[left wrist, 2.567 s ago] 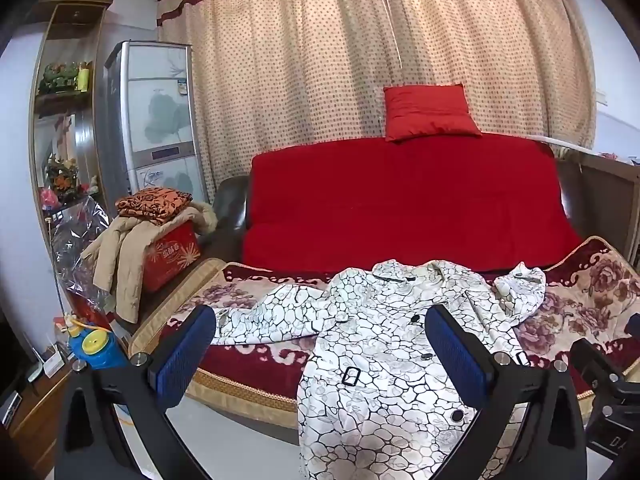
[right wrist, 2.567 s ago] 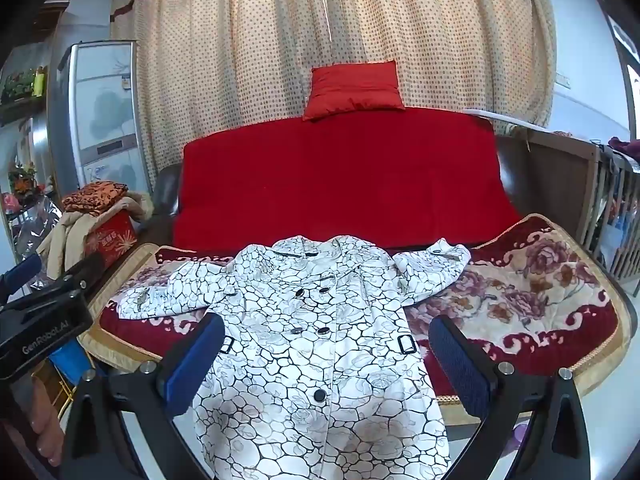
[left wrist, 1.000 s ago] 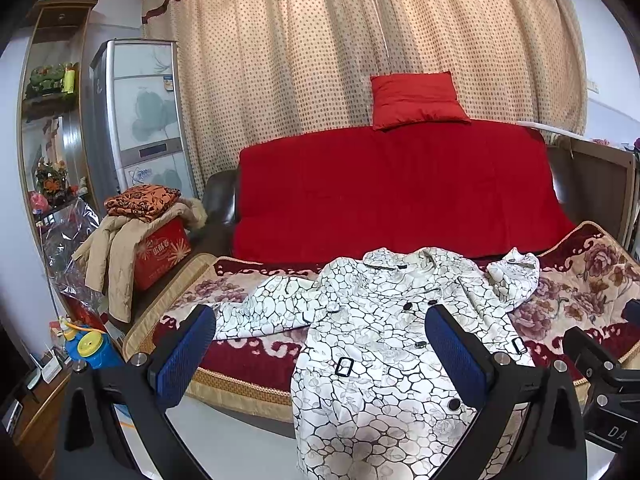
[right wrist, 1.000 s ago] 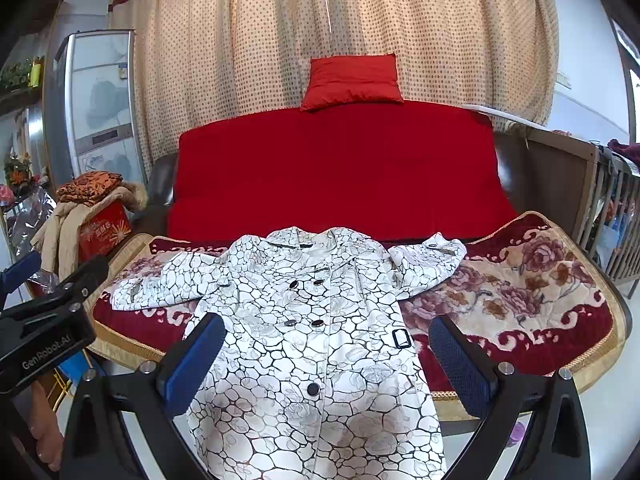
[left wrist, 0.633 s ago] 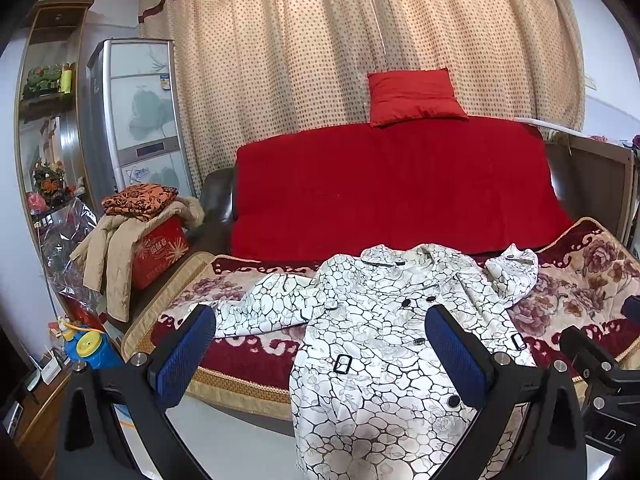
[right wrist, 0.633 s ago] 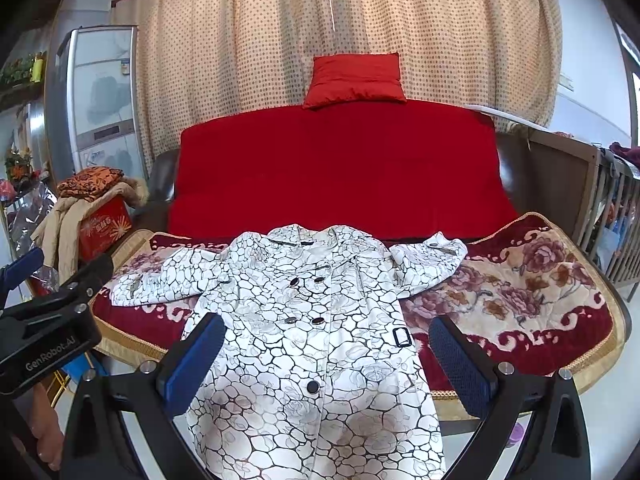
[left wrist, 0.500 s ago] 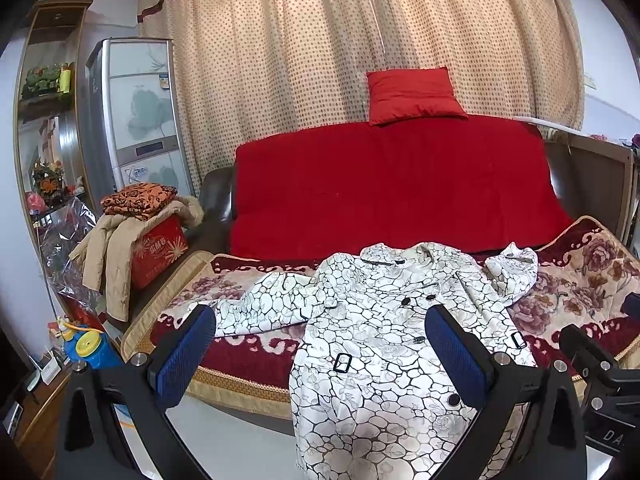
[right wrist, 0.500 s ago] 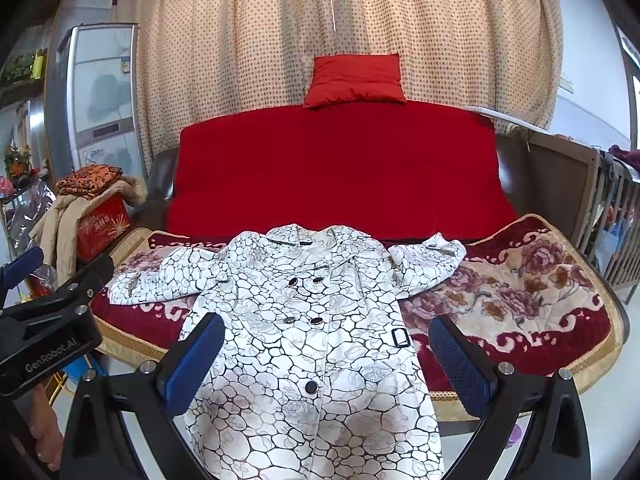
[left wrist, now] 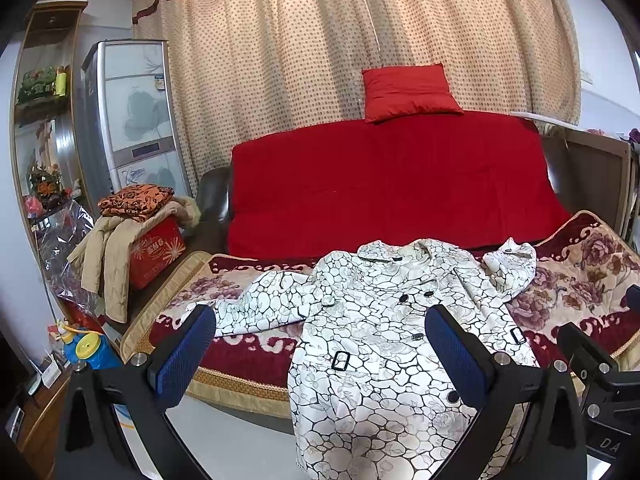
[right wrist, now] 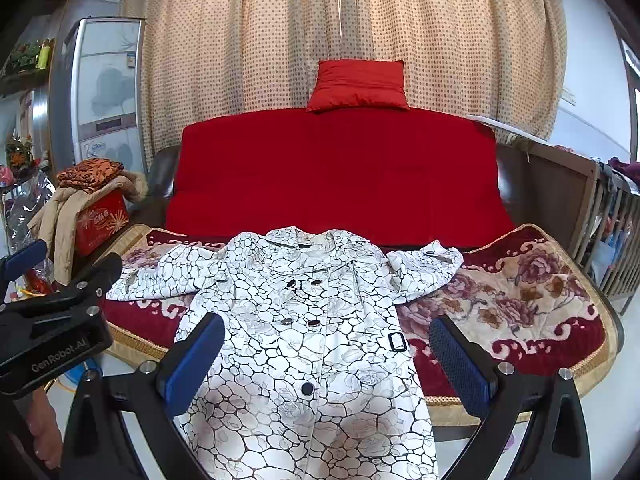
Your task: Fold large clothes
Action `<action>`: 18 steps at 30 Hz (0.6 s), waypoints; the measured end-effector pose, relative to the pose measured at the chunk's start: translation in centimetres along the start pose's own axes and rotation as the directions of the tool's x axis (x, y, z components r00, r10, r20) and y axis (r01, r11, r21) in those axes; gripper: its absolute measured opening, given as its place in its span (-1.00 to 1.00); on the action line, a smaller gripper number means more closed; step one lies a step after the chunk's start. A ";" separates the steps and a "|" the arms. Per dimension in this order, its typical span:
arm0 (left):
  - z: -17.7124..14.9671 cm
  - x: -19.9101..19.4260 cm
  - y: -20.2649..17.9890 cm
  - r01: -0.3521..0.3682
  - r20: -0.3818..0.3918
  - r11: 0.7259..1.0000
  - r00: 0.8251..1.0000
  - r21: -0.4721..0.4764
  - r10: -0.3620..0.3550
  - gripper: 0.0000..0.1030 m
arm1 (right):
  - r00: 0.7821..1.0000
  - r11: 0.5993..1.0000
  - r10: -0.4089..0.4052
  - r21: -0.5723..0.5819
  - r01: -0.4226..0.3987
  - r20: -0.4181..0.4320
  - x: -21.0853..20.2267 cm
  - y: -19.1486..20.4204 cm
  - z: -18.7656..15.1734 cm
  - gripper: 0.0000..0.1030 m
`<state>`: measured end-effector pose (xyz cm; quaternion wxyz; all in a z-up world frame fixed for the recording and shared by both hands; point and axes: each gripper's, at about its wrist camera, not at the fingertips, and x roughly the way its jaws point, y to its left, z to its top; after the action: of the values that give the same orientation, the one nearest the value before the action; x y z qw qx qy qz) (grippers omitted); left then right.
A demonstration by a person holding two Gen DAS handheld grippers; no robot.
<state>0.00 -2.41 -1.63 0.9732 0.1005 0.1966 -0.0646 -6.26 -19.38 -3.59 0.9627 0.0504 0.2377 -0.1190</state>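
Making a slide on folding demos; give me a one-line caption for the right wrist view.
Open right hand-held gripper above a white patterned coat spread on a sofa.

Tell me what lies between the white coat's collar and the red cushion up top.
Only the sofa's red cover lies between the coat collar and the cushion; the right wrist view shows it.

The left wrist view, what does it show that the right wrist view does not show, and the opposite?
Only the left wrist view shows the blue and yellow bottle on the floor at the left.

Only the right wrist view shows the wooden railing at the far right and a bare foot at the lower left.

Both show the white patterned coat spread on the floral blanket, the red pillow, and open tongs, left and right.
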 end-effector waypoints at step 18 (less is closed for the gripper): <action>-1.0 2.7 -0.8 0.032 -0.074 0.999 0.997 0.007 -0.031 1.00 | 1.000 1.000 -0.014 0.001 0.014 -0.027 1.4 -0.4 -0.4 1.00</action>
<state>1.96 -3.21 -3.75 0.9637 0.1036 0.2336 -0.0769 -5.33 -19.96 -4.62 0.9585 0.0510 0.2509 -0.1254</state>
